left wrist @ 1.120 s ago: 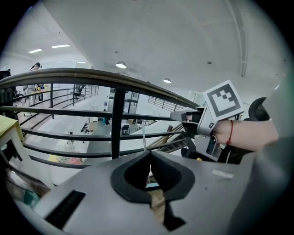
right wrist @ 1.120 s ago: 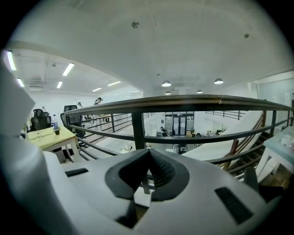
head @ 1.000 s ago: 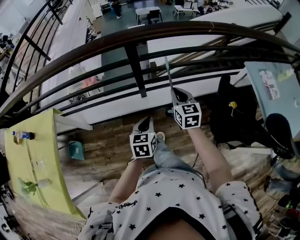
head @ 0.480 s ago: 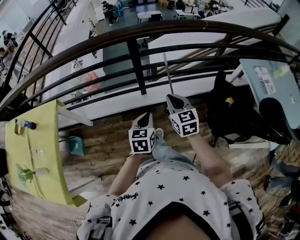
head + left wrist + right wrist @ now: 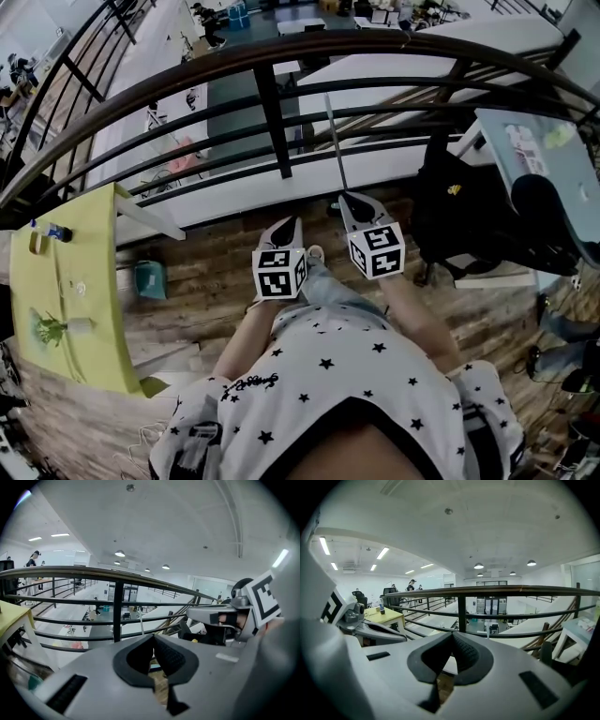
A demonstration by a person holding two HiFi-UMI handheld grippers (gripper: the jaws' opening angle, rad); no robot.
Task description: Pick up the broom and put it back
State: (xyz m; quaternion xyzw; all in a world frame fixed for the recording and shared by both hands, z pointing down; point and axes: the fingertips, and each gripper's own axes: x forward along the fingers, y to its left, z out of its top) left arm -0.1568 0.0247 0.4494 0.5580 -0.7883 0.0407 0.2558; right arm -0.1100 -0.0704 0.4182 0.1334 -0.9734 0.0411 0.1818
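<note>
Fig. L hand-held gripper [image 5: 290, 223] and R hand-held gripper [image 5: 346, 199] were both clenched, empty. A thin pole, prob. the broom handle [image 5: 336, 141], stood near-upright by the railing [image 5: 272, 122], just ahead of R; I judged R nearer.

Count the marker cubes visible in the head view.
2. One cube rides on the left gripper, mid-frame; the other is on the right gripper, just beside it. Neither is covered, and no further cube appears hidden.
</note>
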